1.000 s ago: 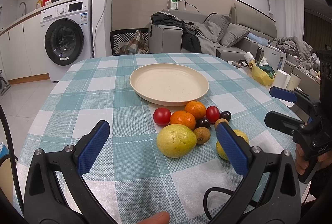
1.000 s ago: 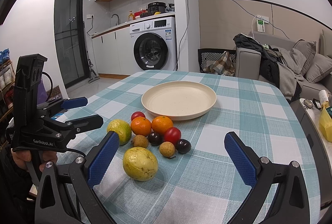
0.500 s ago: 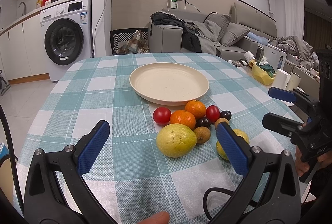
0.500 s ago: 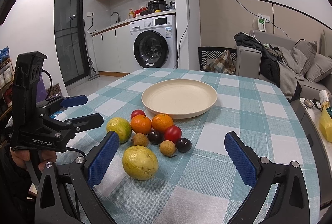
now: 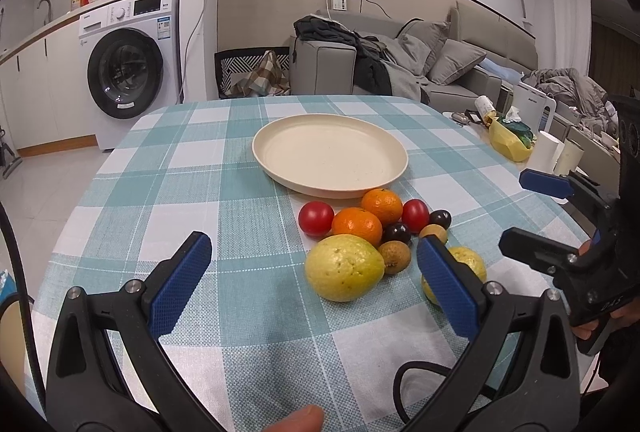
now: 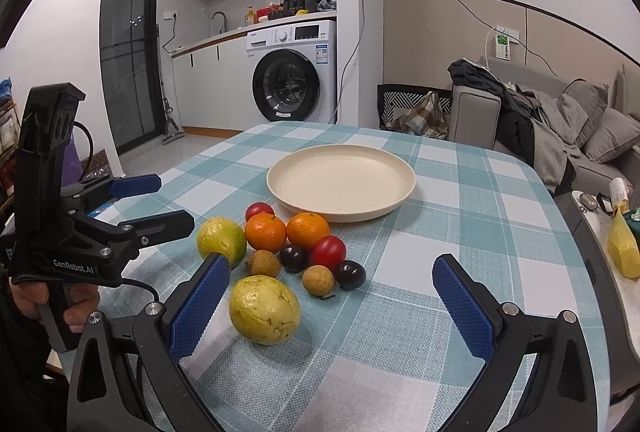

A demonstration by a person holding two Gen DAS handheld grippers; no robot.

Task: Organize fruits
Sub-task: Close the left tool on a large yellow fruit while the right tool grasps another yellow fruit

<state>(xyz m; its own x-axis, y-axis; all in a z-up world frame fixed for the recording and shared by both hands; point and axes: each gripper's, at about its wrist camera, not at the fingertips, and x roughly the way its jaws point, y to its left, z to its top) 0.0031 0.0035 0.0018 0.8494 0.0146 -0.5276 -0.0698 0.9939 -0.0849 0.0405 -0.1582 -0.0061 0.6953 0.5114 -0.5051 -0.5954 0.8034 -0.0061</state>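
Fruits (image 6: 294, 252) lie clustered on the bench (image 6: 460, 232) just beside the empty plate (image 6: 341, 182), while the left hand-held gripper (image 5: 310, 276) and right hand-held gripper (image 6: 332, 296) hover wide, holding nothing.

A table (image 5: 168, 168) under a teal-and-white checked cloth carries everything here. Toward its far edge, about centred, sits a cream plate (image 5: 280, 136), nothing in it. Just on the near side of the plate, the fruit lies bunched on the cloth: two oranges (image 5: 357, 227) side by side, the farther one right at the plate's rim; a red tomato (image 5: 316, 218) on the left of them and another (image 5: 415, 215) on the right; two dark plums (image 5: 397, 233) and two small brown longans (image 5: 395, 257) tucked among them. Nearest the front edge lies a large yellow guava (image 5: 344, 267), with a yellow-green one (image 6: 221, 241) beside the cluster. The rest of the cloth is bare.
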